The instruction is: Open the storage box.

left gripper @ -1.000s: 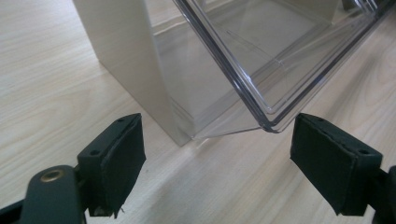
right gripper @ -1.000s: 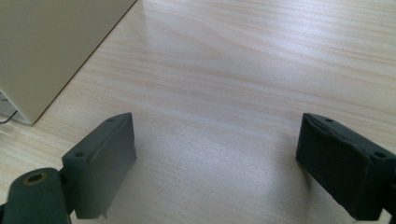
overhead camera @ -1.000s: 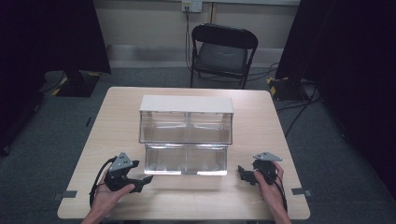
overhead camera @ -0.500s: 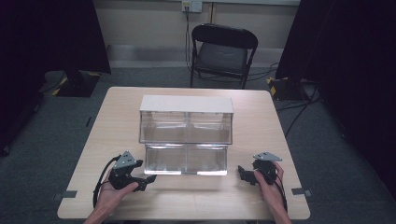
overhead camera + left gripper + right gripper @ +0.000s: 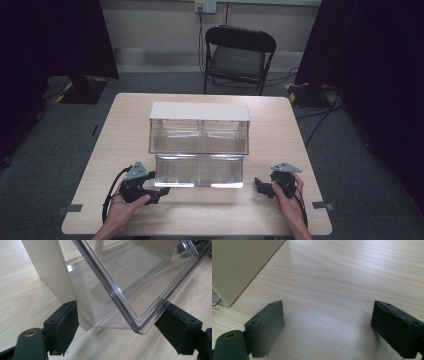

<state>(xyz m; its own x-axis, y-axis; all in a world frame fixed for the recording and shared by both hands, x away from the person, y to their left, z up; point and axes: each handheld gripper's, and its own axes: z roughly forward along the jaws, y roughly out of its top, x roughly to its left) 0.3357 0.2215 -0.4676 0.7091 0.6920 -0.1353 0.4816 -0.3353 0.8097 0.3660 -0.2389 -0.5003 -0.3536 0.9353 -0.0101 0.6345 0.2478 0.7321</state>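
Wood-look table (image 5: 210, 215): holds one drawer cabinet (image 5: 199, 112) in the middle, nothing else on it.
Left gripper (image 5: 159, 191): at the near left corner of the lower drawer (image 5: 200, 171). Its jaws stand apart with that corner between them. One pad looks to be up against the clear front wall and the other sits just beside the cabinet's beige side, so tbh I don't see a real clamp.
Lower drawer: clear plastic, empty, pulled out toward the near edge, well past the cabinet front.
Upper drawer (image 5: 199, 136): clear too, sits in flush.
Right gripper (image 5: 260, 186): rests near the drawer's right corner but apart from it, jaws wide, nothing but bare tabletop between them.
Progress: my guess is the drawer-opening part is done. What's left looks like getting a proper hold on that corner to move the drawer.
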